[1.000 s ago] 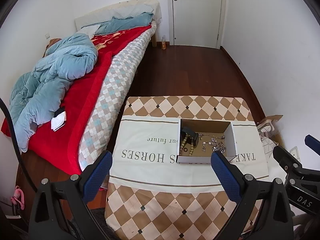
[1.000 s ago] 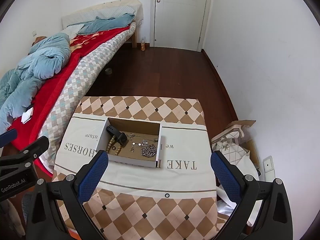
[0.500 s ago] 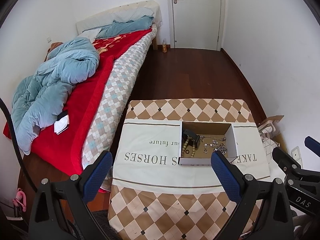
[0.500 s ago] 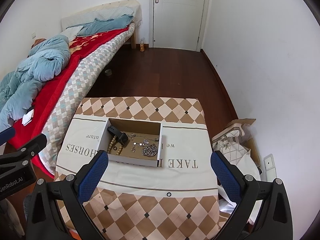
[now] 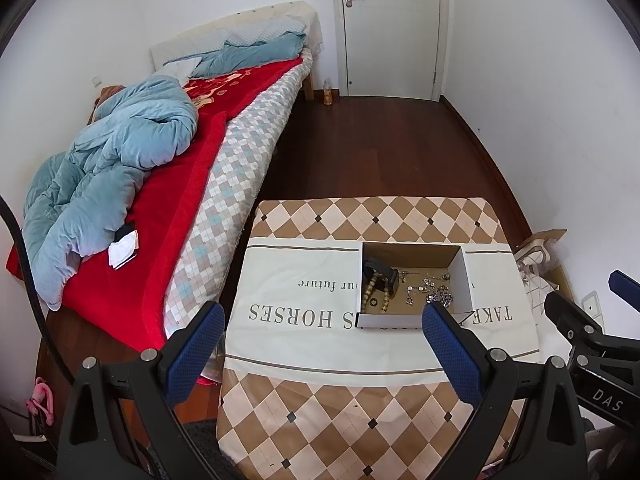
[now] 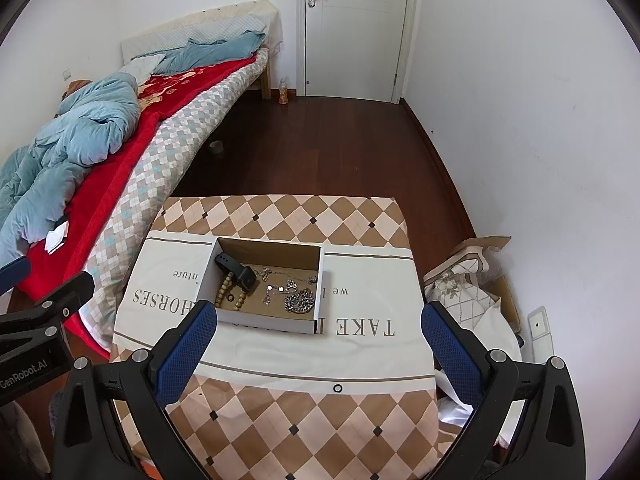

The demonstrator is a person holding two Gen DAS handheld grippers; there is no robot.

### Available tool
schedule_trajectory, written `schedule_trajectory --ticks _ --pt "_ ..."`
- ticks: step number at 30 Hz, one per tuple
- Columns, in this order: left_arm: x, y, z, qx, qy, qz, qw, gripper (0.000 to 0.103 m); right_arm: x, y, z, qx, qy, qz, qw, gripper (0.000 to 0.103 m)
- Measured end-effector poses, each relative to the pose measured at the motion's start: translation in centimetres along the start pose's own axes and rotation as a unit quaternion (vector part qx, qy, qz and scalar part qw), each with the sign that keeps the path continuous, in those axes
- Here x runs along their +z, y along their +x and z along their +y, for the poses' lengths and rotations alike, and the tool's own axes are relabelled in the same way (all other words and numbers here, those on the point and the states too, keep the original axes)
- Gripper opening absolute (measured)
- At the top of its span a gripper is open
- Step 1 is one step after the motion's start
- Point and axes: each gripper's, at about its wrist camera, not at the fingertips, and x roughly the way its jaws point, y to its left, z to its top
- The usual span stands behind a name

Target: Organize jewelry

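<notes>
An open cardboard box (image 6: 320,280) stands on the cloth-covered table (image 6: 280,412); it also shows in the left wrist view (image 5: 467,280). Inside lie a black smartwatch (image 6: 238,270), a wooden bead bracelet (image 6: 229,293), thin silver chains (image 6: 280,286) and a chunky silver chain (image 6: 299,302). My left gripper (image 5: 320,344) is open and empty, high above the table's near left part. My right gripper (image 6: 318,344) is open and empty, above the table in front of the box.
A bed (image 5: 168,168) with a red blanket and blue duvet runs along the left. A white wall is on the right, with a cardboard box of cloth (image 6: 468,280) on the floor beside the table. A door (image 6: 356,28) is at the far end.
Both grippers have drawn back and risen a little; the table and box look smaller and lower in both views. Both grippers stay open and empty.
</notes>
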Motion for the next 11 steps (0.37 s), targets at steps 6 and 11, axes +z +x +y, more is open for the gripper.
schedule_trajectory --ticks 6,11 --pt "-0.03 -0.04 0.09 0.000 0.000 -0.001 1.0000 0.101 -0.01 -0.03 0.03 0.000 0.000 -0.001 1.000 0.103" --pt "-0.14 -0.24 0.16 -0.006 0.001 -0.005 1.0000 0.101 -0.03 -0.09 -0.08 0.001 0.002 -0.001 1.000 0.103"
